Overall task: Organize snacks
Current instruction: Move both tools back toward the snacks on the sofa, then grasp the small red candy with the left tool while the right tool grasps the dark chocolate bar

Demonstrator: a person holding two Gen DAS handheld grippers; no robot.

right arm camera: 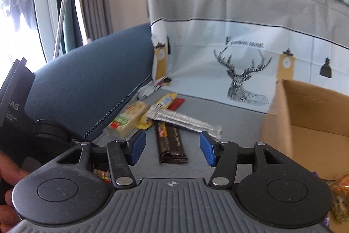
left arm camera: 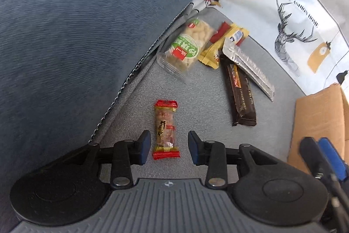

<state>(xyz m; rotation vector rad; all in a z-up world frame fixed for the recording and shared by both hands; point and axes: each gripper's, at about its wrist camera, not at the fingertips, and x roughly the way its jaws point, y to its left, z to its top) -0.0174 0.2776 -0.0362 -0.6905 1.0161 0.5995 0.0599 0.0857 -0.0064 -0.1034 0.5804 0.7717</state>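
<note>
My left gripper (left arm camera: 169, 146) is open, its blue pads on either side of a small red-ended snack packet (left arm camera: 166, 130) lying on the grey seat cushion (left arm camera: 135, 102). Farther off lie a green-labelled rice snack (left arm camera: 187, 47), a yellow packet (left arm camera: 220, 45), a dark brown bar (left arm camera: 241, 95) and a silver stick pack (left arm camera: 248, 67). My right gripper (right arm camera: 172, 150) is open and empty above the near end of the brown bar (right arm camera: 171, 143). The silver pack (right arm camera: 183, 120), rice snack (right arm camera: 126, 119) and yellow packet (right arm camera: 165, 100) lie beyond it.
A cardboard box (right arm camera: 305, 123) stands at the right, with a snack (right arm camera: 340, 200) in its near corner; its flap also shows in the left view (left arm camera: 316, 123). A deer-print fabric bag (right arm camera: 240, 71) stands behind. The blue sofa back (left arm camera: 76, 25) rises on the left.
</note>
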